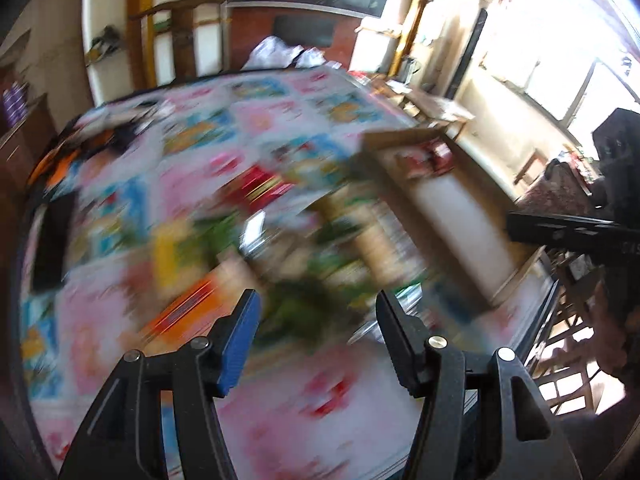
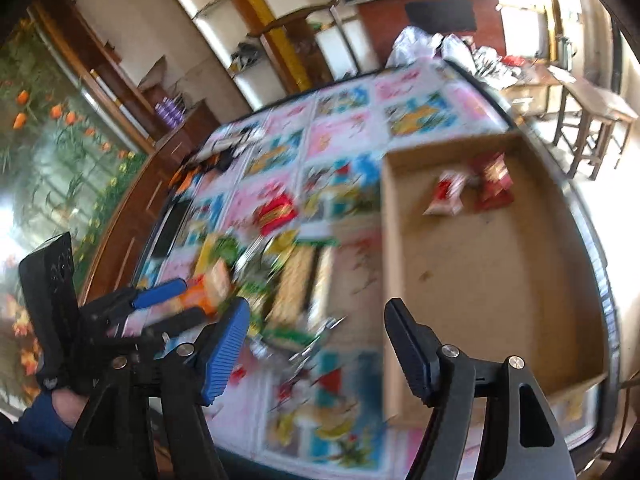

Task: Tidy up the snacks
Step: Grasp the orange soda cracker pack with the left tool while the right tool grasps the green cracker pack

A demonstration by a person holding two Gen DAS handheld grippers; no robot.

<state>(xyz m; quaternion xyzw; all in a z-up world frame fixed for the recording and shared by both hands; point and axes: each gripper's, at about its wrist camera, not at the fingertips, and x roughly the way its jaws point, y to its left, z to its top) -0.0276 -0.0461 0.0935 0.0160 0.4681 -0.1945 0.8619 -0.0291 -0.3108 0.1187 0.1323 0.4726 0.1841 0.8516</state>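
Note:
A heap of snack packets (image 2: pixel 272 280) lies on a table with a bright patterned cloth (image 2: pixel 344 112), badly blurred in both views. A red packet (image 2: pixel 276 210) lies just beyond the heap. On the right stands a shallow cardboard box (image 2: pixel 500 280) holding two red snack packets (image 2: pixel 472 190) at its far end. My right gripper (image 2: pixel 316 340) hangs open above the near side of the heap, nothing between its fingers. My left gripper (image 1: pixel 318 332) is open too, empty, over the green packets (image 1: pixel 304 304); it also shows at the left in the right wrist view, left gripper (image 2: pixel 168 304).
A dark flat slab (image 2: pixel 170 228) lies near the table's left edge. A wooden cabinet (image 2: pixel 160 168) stands to the left, shelves (image 2: pixel 224 32) and a crumpled white bag (image 2: pixel 432 46) behind, and wooden chairs (image 2: pixel 592 120) to the right by bright windows.

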